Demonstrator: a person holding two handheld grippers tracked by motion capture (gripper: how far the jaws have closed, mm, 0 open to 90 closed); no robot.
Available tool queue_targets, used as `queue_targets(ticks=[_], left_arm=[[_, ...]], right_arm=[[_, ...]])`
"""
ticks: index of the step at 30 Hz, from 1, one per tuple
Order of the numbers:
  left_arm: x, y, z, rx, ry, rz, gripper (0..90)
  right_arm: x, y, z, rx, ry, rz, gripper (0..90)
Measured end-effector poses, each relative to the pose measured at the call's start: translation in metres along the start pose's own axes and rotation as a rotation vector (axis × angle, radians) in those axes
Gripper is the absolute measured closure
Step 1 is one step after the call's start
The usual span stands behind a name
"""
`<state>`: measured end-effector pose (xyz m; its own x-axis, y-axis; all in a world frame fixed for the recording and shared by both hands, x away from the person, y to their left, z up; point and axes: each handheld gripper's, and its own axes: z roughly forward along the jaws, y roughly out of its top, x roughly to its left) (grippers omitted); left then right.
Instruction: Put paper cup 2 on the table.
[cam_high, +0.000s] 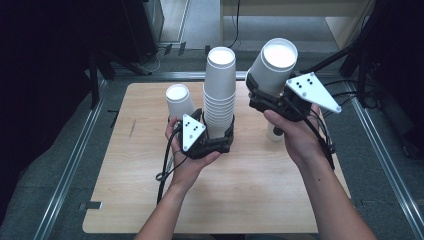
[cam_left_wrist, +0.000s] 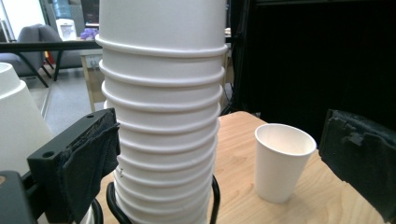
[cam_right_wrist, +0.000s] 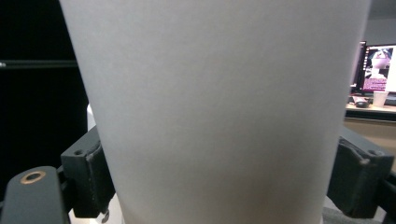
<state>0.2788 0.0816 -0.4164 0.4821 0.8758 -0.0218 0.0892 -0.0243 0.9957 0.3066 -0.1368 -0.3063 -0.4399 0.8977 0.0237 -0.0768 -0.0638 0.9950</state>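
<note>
A: High view. Right gripper clamped on a single white cup, lifted clear of the wooden table, cup mouth up and tilted towards the camera. Left gripper sits at the base of the cup stack, mid-table.

B: Does the left gripper pinch the stack?

A: No. Left gripper view: jaws spread wide. One pad lies just beside the stack and may brush it; the other stands well clear of it on the far side. The stack rests in a black wire holder, which the high view hides behind the gripper.

B: Other cups?

A: One loose cup upright on the table, just left of the stack in the high view; the left gripper view shows it empty, standing between stack and far pad.

B: Right gripper view?

A: The held cup's wall close up, pressed by a jaw on each side. A monitor glows at the far right edge
</note>
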Motion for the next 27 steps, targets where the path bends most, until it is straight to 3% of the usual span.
queue_targets(ticks=[7,13,27], left_arm=[[-0.001,-0.008,-0.017,0.013,-0.006,-0.008,0.0],[-0.001,-0.015,-0.033,0.04,-0.011,-0.004,0.0],[-0.003,-0.032,-0.06,0.057,-0.022,-0.027,0.0]], right_arm=[[0.001,-0.023,-0.014,0.027,-0.003,-0.017,12.2],[0.005,-0.048,-0.029,0.054,-0.02,-0.078,12.1],[0.015,-0.084,-0.05,0.083,-0.024,-0.131,12.0]])
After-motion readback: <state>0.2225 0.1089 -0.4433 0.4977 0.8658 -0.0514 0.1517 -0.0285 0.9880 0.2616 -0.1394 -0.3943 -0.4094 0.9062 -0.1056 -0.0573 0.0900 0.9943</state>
